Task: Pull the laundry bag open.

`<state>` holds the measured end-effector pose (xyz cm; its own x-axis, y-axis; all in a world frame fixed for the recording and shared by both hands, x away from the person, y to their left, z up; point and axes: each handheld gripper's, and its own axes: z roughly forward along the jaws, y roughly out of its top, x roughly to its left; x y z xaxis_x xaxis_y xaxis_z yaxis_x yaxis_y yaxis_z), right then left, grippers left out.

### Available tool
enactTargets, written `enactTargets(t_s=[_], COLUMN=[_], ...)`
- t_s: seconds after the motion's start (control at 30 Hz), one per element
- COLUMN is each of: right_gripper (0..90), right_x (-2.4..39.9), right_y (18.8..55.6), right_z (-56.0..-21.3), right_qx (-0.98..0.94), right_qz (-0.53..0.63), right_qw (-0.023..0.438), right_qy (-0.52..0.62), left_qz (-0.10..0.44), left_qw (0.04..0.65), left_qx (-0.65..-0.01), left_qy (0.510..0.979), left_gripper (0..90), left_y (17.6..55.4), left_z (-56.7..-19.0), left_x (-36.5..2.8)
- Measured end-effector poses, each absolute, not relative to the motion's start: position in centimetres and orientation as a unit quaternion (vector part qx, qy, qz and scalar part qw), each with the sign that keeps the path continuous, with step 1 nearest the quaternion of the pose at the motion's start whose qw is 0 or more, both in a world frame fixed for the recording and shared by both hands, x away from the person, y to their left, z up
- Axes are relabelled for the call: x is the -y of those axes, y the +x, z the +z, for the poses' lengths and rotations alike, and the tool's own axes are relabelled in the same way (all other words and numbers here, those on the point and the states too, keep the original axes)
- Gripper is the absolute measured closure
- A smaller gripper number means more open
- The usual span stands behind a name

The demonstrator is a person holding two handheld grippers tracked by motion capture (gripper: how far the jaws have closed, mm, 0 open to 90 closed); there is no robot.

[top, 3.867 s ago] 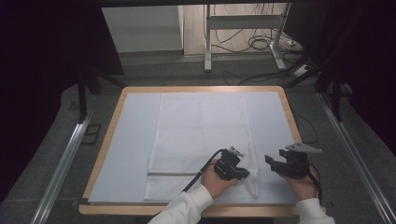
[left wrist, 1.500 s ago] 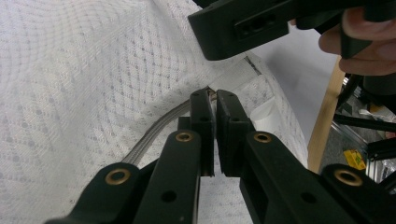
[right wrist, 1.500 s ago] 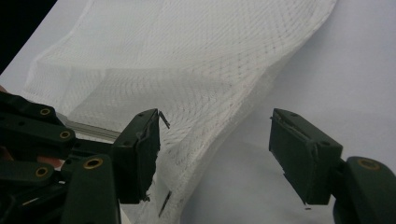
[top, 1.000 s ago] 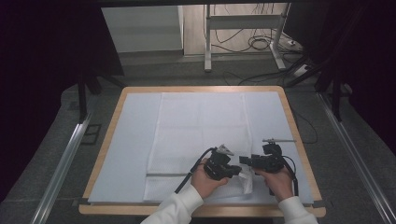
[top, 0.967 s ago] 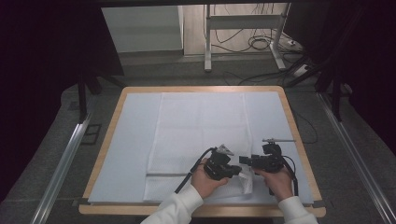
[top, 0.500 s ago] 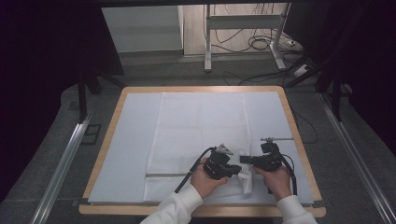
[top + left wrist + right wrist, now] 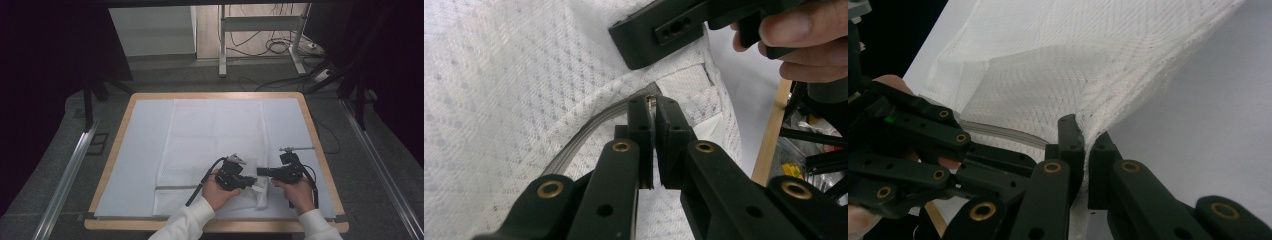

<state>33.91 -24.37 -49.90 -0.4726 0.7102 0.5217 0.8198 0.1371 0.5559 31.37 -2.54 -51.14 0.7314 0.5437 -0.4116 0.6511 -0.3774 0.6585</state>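
While the white mesh cloth [image 7: 215, 145] is lying spread on the pale mat of the wooden-edged table [image 7: 320, 150], its long axis is running from the top of the high view down toward the bottom edge, with a grey band [image 7: 175, 187] crossing it near the lower end. The left gripper [image 7: 248, 181] is sitting at the lower centre, its jaws pressed together on the cloth's grey-banded hem, as the left gripper view [image 7: 654, 105] shows. The right gripper [image 7: 260, 171], just beside it and pointing left, has just been closing its jaws, and they are now pinching a lifted edge of the cloth [image 7: 1083, 140]. The cloth's lower right corner is bunching up and sitting partly hidden behind both hands.
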Motion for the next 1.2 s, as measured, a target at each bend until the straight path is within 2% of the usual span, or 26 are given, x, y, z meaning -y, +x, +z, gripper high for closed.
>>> enactTargets(t_s=[0.27,0.37,0.6,1.2], right_gripper=[87.8,87.8,87.8,87.8], right_x=[24.4,24.7,24.7,25.1], right_y=[33.8,33.8,33.7,33.7], right_z=[-49.7,-49.6,-49.6,-49.7], right_qx=[0.755,0.753,0.756,0.753], right_qz=[-0.417,-0.421,-0.419,-0.424], right_qw=[0.07,0.071,0.07,0.07], right_qy=[-0.502,-0.501,-0.498,-0.498], left_qz=[-0.061,-0.088,-0.06,-0.06], left_qw=[0.418,0.43,0.413,0.409], left_qx=[-0.364,-0.372,-0.37,-0.393], left_qy=[0.83,0.818,0.83,0.822], left_gripper=[87.1,87.2,87.1,87.1], left_y=[31.6,31.7,31.5,31.6], left_z=[-51.5,-51.5,-51.3,-51.9], left_x=[2.1,1.5,1.0,-2.0])
